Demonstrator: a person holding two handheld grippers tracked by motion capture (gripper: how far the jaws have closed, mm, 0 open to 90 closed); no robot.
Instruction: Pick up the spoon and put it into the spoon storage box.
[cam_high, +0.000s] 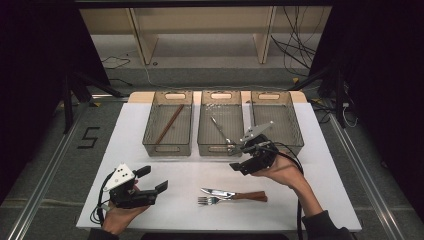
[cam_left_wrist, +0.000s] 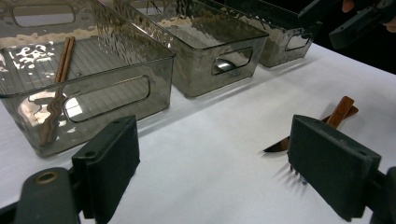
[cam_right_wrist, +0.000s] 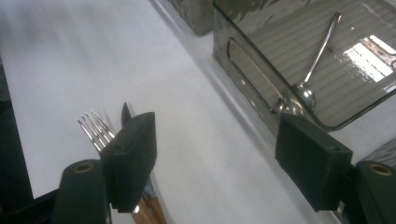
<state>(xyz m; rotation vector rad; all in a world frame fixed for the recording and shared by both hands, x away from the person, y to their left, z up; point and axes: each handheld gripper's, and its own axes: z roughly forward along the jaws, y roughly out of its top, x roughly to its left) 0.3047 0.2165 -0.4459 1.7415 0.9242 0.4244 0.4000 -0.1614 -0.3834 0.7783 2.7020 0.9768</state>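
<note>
A fork (cam_high: 207, 200) and a knife (cam_high: 217, 192) with brown wooden handles lie crossed on the white table (cam_high: 200, 172), near its front edge. My right gripper (cam_high: 235, 157) hovers open just in front of the middle bin (cam_high: 220, 147), above and behind the cutlery; its view has the fork tines (cam_right_wrist: 95, 128) and the knife tip (cam_right_wrist: 125, 112) beside its left jaw. My left gripper (cam_high: 152, 179) stands open at the front left, nothing between its fingers. In the left gripper view (cam_left_wrist: 219, 163) the knife (cam_left_wrist: 280, 145) lies ahead to the right.
Three smoky clear bins line the back of the table. The left bin (cam_high: 167, 145) holds wooden chopsticks (cam_high: 169, 124), the middle one a metal spoon (cam_right_wrist: 317, 51), and the right bin (cam_high: 277, 120) looks bare. Dark floor surrounds the table.
</note>
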